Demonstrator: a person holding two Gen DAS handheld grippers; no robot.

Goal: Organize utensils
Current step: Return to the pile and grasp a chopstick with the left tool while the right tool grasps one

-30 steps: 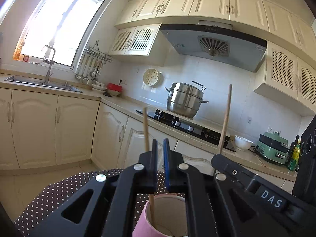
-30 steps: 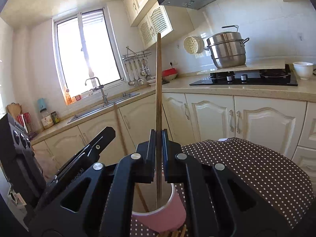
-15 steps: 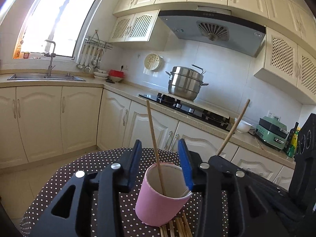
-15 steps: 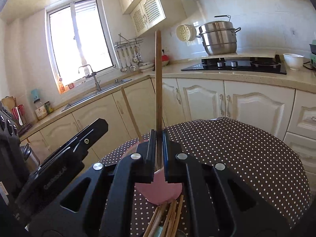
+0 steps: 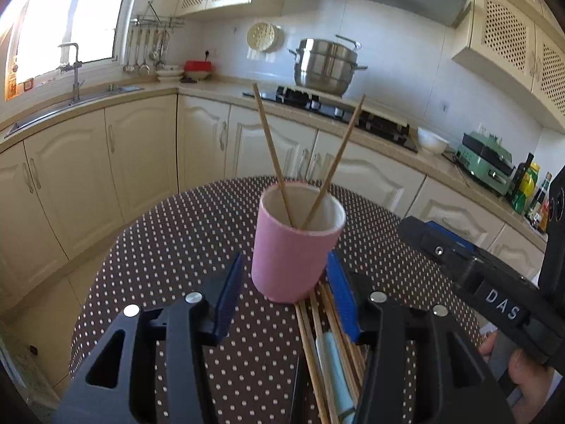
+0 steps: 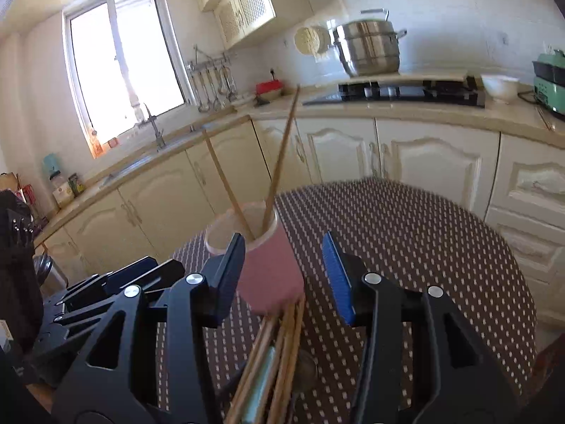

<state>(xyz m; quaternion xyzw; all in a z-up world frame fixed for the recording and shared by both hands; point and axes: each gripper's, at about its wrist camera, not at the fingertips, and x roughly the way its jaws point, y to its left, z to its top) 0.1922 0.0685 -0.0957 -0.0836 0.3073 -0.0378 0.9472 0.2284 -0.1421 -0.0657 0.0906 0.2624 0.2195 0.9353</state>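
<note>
A pink cup [image 5: 295, 247] stands on the brown polka-dot table [image 5: 169, 247] and holds two wooden chopsticks [image 5: 272, 155] that lean apart. It also shows in the right wrist view [image 6: 270, 272]. My left gripper [image 5: 284, 295] is open and empty, with its jaws on either side of the cup's base. My right gripper [image 6: 284, 275] is open and empty just behind the cup. A pile of loose chopsticks [image 5: 328, 346] with a pale blue utensil lies on the table below both grippers, and shows in the right wrist view [image 6: 279, 349].
Cream kitchen cabinets [image 5: 141, 148] and a counter run behind the table. A steel pot [image 5: 325, 67] sits on the stove, with a sink [image 5: 70, 102] to the left. The right gripper's body [image 5: 487, 282] is close on the right in the left wrist view.
Both grippers have opened and pulled back and down from the cup. The right gripper let go of its chopstick, which now leans in the cup beside the other.
</note>
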